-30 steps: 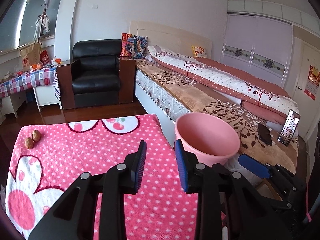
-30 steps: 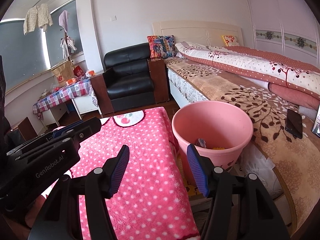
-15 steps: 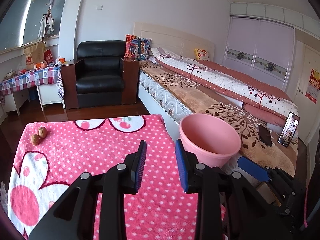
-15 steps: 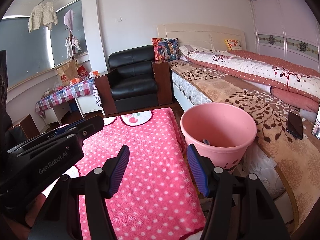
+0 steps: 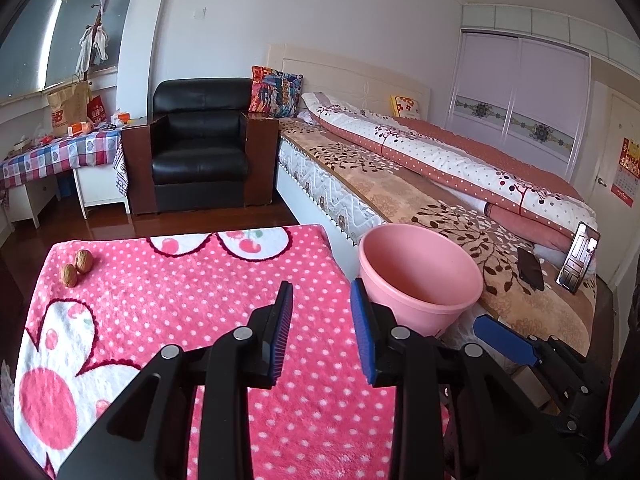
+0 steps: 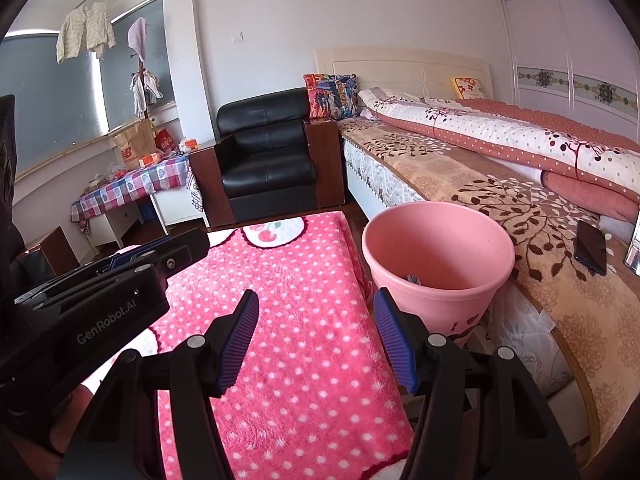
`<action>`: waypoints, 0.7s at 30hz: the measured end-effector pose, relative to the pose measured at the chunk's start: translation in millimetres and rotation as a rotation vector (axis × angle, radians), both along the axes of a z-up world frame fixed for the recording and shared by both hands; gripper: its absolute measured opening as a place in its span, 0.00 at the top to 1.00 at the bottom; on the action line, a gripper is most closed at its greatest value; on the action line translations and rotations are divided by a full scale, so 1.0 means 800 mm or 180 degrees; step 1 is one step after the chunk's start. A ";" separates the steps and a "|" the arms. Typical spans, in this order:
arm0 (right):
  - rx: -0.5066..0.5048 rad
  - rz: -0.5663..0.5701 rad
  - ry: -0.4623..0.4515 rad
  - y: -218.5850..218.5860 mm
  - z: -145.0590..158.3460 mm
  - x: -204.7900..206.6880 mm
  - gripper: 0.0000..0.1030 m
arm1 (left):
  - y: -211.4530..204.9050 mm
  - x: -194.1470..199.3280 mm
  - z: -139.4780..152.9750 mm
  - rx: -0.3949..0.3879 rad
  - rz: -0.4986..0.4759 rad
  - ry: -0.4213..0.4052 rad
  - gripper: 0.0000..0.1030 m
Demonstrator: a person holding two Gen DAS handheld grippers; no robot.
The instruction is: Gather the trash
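Both tongs, left [image 5: 320, 300] and right [image 6: 316, 312], apart, empty, over pink dotted counter [image 5: 180, 304]; two walnuts [image 5: 77, 267] far corner; pink bucket [image 6: 436, 256] beside bed [image 6: 460, 176].

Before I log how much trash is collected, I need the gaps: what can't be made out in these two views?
- Pink bucket contents: right wrist view shows one small scrap; the near wall hides the rest. In the left wrist view the bottom is hidden.
- Two walnuts: outside the right wrist view, behind the left gripper.
- Table edge nearest the camera: cut off in both views by the gripper bodies.
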State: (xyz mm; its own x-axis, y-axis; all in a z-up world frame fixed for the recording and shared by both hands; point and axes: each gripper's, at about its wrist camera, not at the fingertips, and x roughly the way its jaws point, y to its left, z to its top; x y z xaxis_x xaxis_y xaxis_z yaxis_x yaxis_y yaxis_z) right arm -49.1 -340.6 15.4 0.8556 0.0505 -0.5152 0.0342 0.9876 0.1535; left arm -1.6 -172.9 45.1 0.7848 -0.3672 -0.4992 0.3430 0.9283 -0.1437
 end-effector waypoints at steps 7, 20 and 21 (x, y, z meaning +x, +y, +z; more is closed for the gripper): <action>0.0006 -0.0010 -0.0020 -0.001 -0.003 0.001 0.42 | -0.004 0.002 -0.003 0.0023 -0.0014 0.0020 0.71; 0.0056 -0.0024 0.0006 -0.004 -0.011 0.001 0.42 | -0.012 0.003 -0.008 0.0078 -0.0040 0.0042 0.71; 0.0060 -0.0025 0.0001 -0.005 -0.011 0.001 0.42 | -0.013 0.003 -0.008 0.0081 -0.0041 0.0044 0.71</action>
